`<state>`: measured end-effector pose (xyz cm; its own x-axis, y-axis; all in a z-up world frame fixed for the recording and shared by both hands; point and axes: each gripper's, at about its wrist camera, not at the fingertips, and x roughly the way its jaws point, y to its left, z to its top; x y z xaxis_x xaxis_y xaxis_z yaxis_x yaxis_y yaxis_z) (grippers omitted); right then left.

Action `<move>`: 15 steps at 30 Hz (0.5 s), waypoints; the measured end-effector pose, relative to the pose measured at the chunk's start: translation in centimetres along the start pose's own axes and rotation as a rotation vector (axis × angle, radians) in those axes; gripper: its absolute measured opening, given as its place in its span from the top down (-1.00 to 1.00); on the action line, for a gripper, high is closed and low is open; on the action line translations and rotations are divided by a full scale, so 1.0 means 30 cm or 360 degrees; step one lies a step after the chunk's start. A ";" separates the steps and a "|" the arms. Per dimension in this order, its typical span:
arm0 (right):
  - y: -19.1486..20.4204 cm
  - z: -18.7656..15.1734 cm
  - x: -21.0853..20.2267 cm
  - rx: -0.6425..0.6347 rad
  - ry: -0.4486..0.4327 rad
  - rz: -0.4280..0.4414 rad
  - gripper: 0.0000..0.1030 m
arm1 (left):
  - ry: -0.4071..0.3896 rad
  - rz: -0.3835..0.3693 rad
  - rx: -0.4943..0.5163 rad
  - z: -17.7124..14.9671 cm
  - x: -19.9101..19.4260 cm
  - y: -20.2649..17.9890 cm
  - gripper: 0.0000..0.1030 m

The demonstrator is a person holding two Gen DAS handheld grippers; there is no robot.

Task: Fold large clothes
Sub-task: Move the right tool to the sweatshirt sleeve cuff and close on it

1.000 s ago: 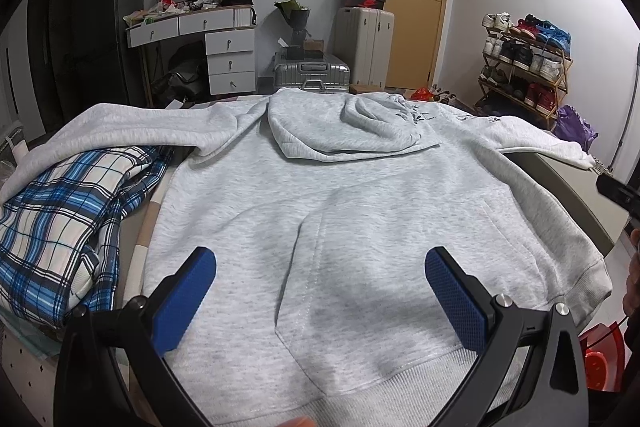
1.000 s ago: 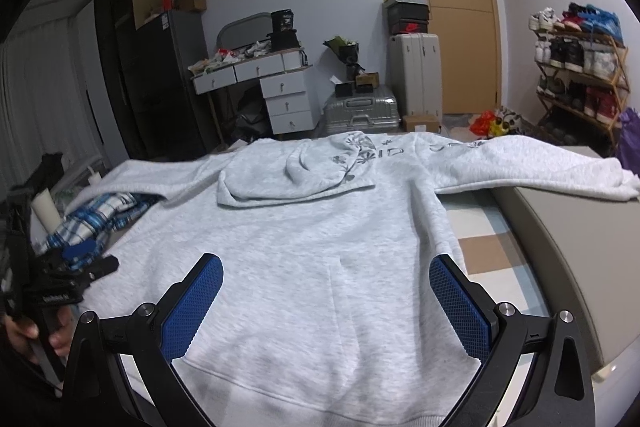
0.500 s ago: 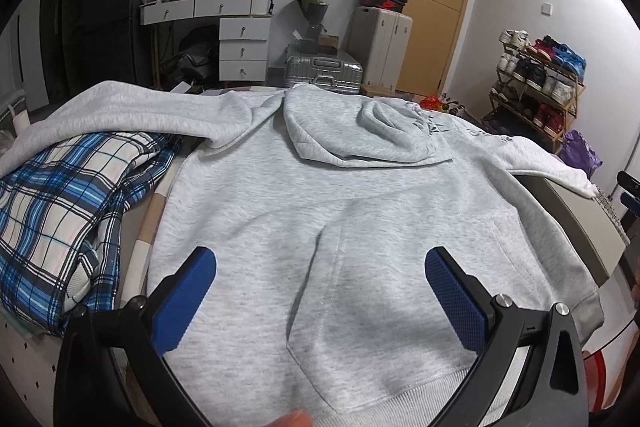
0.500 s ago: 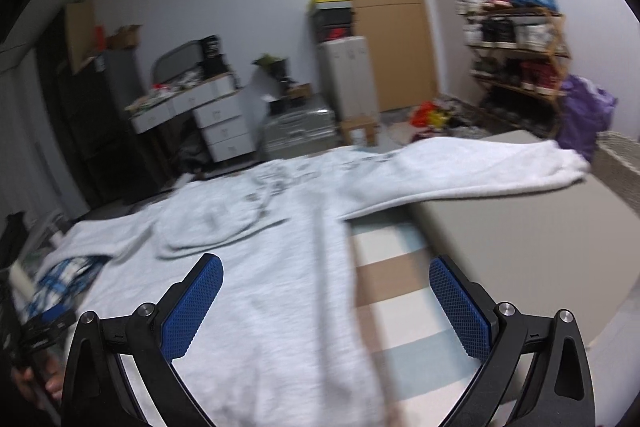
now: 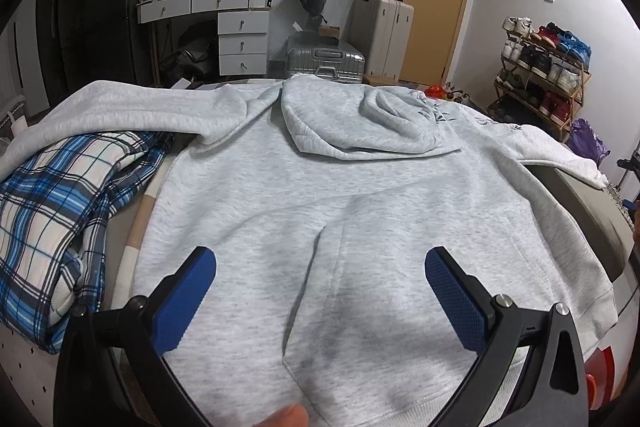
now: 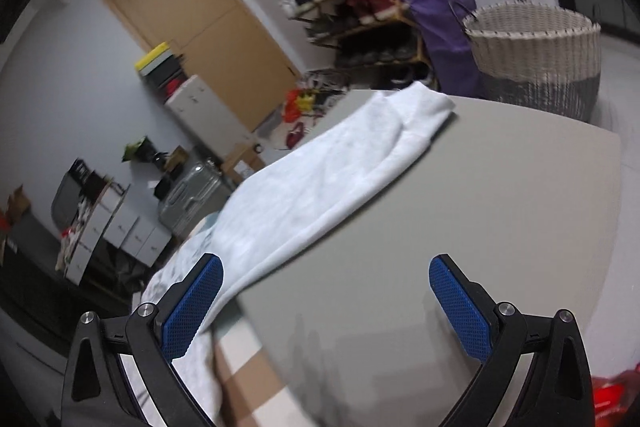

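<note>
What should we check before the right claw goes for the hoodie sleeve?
1. Right claw open and empty: ok.
2. Left claw open, holding nothing: ok.
3. Hoodie spread flat, front up, hood folded onto the chest: ok.
4. Right sleeve laid out, cuff on the grey surface: ok.
5. Left sleeve free to fold: not ok, it lies over the plaid shirt.
6. Right claw lined up on the sleeve: cannot tell, view tilted and blurred.

A flat grey-topped bed (image 6: 500, 211) carries a light grey fleece hoodie (image 5: 320, 211) spread flat, one sleeve reaching its far right corner; a blue-and-white plaid garment (image 5: 60, 211) lies bunched at its left edge.
</note>
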<state>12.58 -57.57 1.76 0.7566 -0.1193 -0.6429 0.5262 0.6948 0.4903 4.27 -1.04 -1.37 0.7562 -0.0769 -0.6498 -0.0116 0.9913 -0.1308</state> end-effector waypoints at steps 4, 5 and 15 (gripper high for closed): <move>-0.052 0.082 0.081 0.0031 -0.0017 -0.0092 -1.00 | -0.0016 0.0016 0.0054 0.012 0.000 -0.019 -0.98; -0.068 0.102 0.099 0.0065 -0.0019 -0.0105 -1.00 | -0.0018 0.0018 0.0065 0.013 0.001 -0.024 -0.98; -0.174 0.231 0.310 0.0283 0.0136 -0.0122 -0.73 | 0.0001 0.0050 0.0124 0.013 0.019 -0.046 -0.98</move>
<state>19.55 -67.21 -2.70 0.6802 -0.1014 -0.7260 0.6468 0.5492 0.5292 4.96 -2.42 -1.26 0.7560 -0.0455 -0.6530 0.0153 0.9985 -0.0518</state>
